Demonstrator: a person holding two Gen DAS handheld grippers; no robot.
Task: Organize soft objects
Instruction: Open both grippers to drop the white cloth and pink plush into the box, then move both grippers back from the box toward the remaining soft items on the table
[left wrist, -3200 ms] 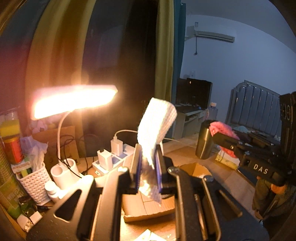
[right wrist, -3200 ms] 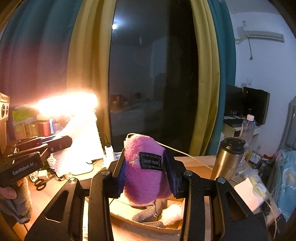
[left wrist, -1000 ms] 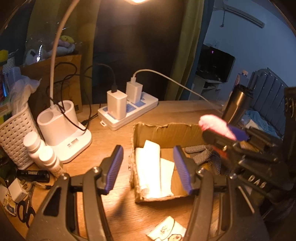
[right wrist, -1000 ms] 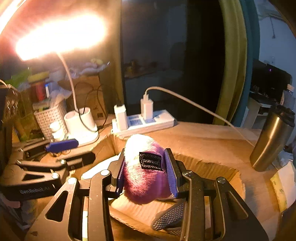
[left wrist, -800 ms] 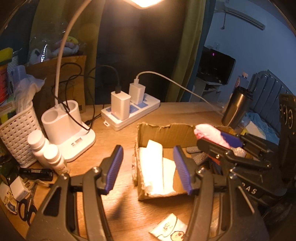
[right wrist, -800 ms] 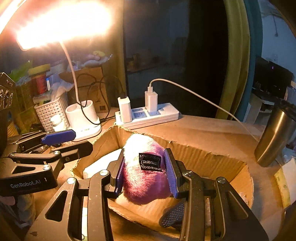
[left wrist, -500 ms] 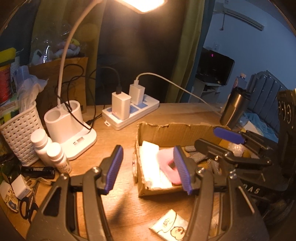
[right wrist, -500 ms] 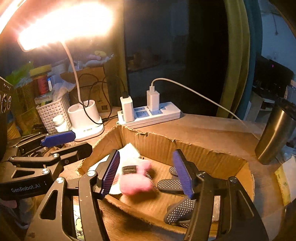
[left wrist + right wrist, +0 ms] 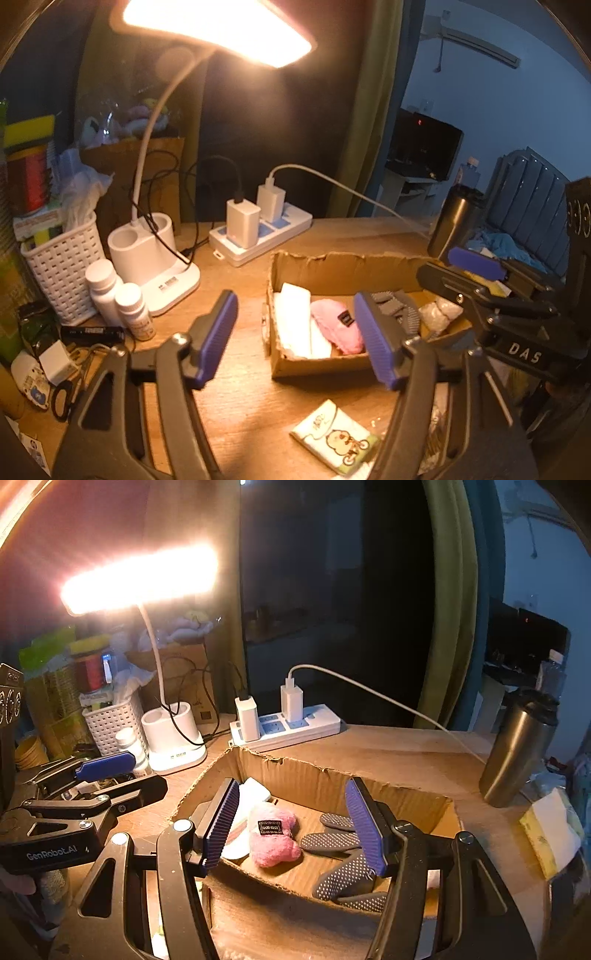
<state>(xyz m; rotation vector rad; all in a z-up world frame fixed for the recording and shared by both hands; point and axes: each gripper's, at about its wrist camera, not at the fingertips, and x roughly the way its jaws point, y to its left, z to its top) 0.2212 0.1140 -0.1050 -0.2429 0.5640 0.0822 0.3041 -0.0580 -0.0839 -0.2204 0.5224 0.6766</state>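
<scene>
A cardboard box (image 9: 332, 264) (image 9: 325, 779) sits on the wooden desk. Inside lie a white cloth (image 9: 295, 317) (image 9: 251, 794), a pink fuzzy toy with a black label (image 9: 338, 325) (image 9: 273, 836) and grey dotted gloves (image 9: 399, 314) (image 9: 343, 875). My left gripper (image 9: 299, 339) is open and empty, in front of the box's left side. My right gripper (image 9: 295, 823) is open and empty, just above the box over the pink toy; it also shows in the left wrist view (image 9: 480, 280).
A lit desk lamp on a white base (image 9: 155, 254), a power strip with chargers (image 9: 262, 232), a white basket (image 9: 62, 266), two pill bottles (image 9: 118, 299), a steel tumbler (image 9: 517, 746), a tissue packet (image 9: 336, 439), scissors and small clutter at the left edge (image 9: 62, 391).
My left gripper dropped the white cloth into the box, then my right gripper opened and dropped the pink toy inside. Both have since lifted back slightly.
</scene>
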